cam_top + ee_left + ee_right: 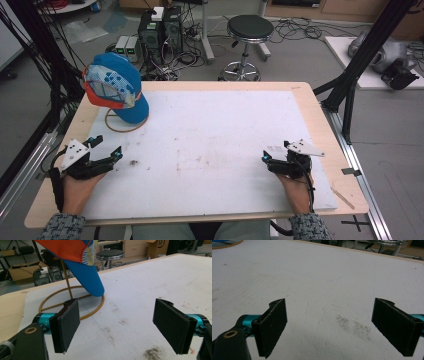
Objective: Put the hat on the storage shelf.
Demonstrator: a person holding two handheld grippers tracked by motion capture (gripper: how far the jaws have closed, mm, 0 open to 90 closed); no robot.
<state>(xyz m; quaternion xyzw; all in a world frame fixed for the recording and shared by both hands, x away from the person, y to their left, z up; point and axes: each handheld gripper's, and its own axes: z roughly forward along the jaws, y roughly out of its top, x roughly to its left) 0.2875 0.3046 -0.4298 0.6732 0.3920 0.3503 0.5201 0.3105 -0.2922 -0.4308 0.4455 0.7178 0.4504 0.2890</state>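
The high view looks forward and down over the white-covered wooden table [210, 145]. Each gripper view sits low between its open black jaws, close to the cover; left's faces the blue-and-orange fabric cap [82, 265] ahead, shared with the high view.

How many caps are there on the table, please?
1. The cap sits on a wire stand at the table's far left corner, ahead of the left hand-held gripper. Nothing else on the table could hide another.
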